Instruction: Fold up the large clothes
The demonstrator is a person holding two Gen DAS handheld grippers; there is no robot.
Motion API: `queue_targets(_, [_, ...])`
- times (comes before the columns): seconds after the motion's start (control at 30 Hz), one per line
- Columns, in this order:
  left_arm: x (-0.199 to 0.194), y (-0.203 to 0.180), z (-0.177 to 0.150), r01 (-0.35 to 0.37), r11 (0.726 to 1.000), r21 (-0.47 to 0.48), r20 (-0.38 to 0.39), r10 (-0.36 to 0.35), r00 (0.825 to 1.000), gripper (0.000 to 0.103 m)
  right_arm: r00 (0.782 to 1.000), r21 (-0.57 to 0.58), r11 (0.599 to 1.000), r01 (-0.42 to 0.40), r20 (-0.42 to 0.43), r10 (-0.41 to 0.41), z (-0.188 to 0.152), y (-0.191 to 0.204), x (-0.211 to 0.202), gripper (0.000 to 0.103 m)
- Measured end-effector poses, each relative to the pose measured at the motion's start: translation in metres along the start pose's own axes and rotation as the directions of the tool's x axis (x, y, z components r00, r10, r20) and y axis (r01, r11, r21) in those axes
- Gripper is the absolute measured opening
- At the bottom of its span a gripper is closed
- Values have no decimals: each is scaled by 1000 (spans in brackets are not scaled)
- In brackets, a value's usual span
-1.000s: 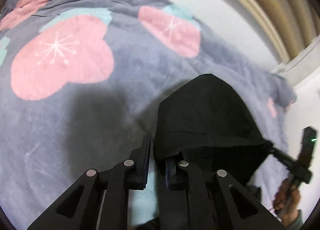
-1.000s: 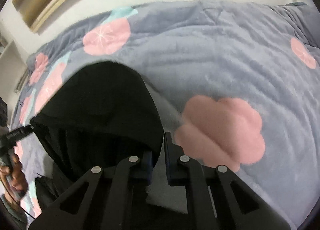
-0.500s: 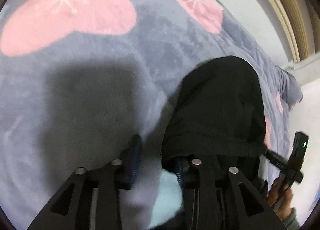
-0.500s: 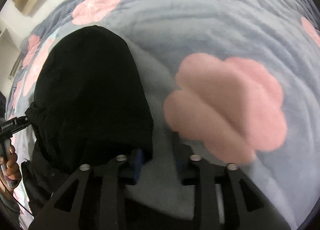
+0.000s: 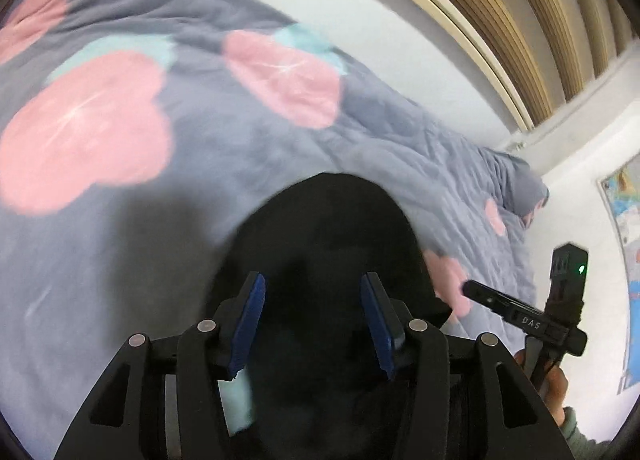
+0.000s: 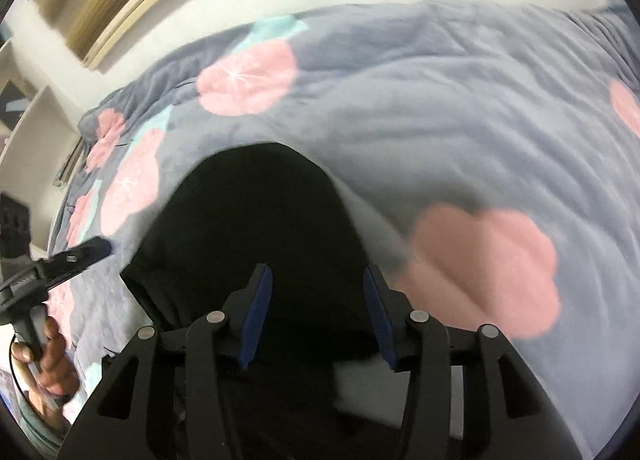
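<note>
In the left wrist view, the left gripper (image 5: 313, 324) hangs above a black garment (image 5: 328, 244) with its jaws spread wide and nothing between the blue pads. The garment lies on a grey blanket (image 5: 200, 164) with pink flowers that covers the bed, its rounded end pointing away. At the right edge the right gripper (image 5: 520, 314) shows in a hand (image 5: 554, 384), clear of the cloth. In the right wrist view, the right gripper (image 6: 318, 312) is likewise released, jaws apart over the same black garment (image 6: 256, 228). The left gripper (image 6: 72, 258) sits at the left, beside the garment's edge, over the grey blanket (image 6: 440, 132).
</note>
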State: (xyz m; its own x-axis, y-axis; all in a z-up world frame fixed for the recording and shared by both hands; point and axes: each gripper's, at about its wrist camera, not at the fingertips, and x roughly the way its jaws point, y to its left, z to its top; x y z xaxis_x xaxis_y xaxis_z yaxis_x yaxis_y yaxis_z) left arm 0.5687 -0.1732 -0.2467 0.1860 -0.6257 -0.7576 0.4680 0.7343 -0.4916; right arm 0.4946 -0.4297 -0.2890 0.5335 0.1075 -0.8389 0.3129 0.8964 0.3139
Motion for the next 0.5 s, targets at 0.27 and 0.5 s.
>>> queue_targets(0.27, [85,25,-29,-55,998,1,-174,55,983,51,986,-102,992,71,-142,-85,-23,7,83,50])
queue_targets(0.5, [84,45,-38,57,995,-86,-148,-70,987,51,988,-73,997,16,-151,-27,-29,-15,93,51])
